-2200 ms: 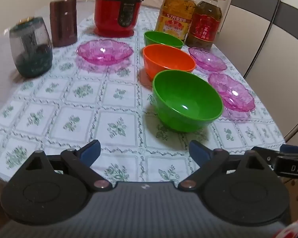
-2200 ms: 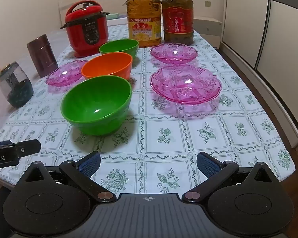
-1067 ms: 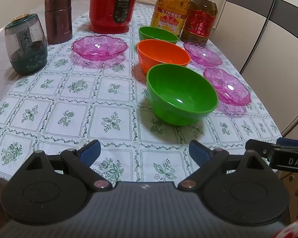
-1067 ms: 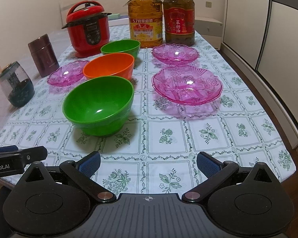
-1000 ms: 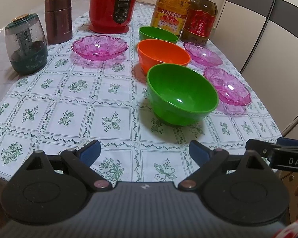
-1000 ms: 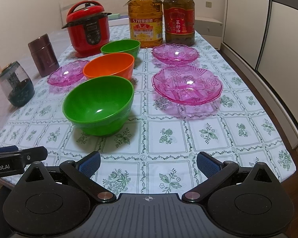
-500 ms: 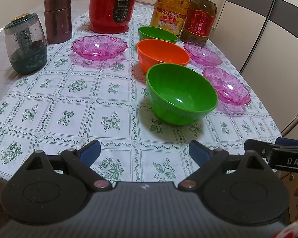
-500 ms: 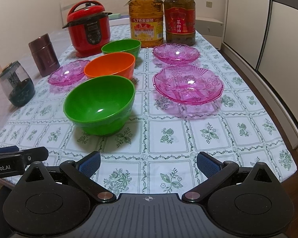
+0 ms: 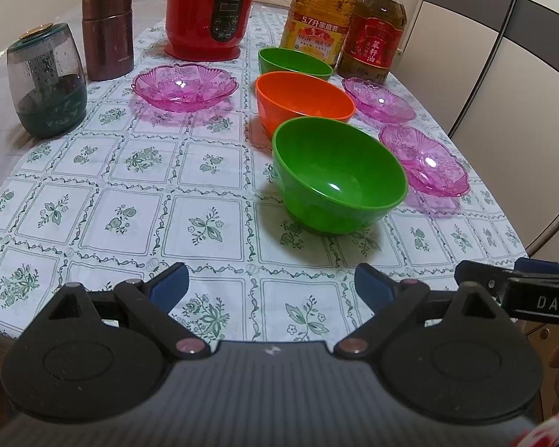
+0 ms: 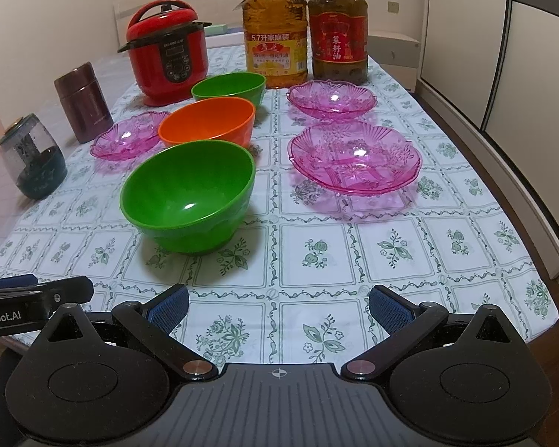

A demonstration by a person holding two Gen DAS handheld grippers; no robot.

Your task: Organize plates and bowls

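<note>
Here both the left gripper [image 9: 270, 285] and the right gripper [image 10: 277, 305] hang spread and empty at the near worktop [image 10: 391, 260] edge, probably to plan stacking. Near green bowl [image 10: 188, 195] stands beside the pink plate [image 10: 356, 158]. One oil bottle [image 10: 274, 31] reads "5.7".

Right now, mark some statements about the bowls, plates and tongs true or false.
1. The orange bowl sits between two green bowls. True.
2. Four pink plates are on the table. False: three.
3. The near green bowl is stacked inside the orange one. False: it stands apart on the tablecloth.
4. Both tongs, left and right, are open and empty. True.
5. The red cooker stands behind the bowls. True.
</note>
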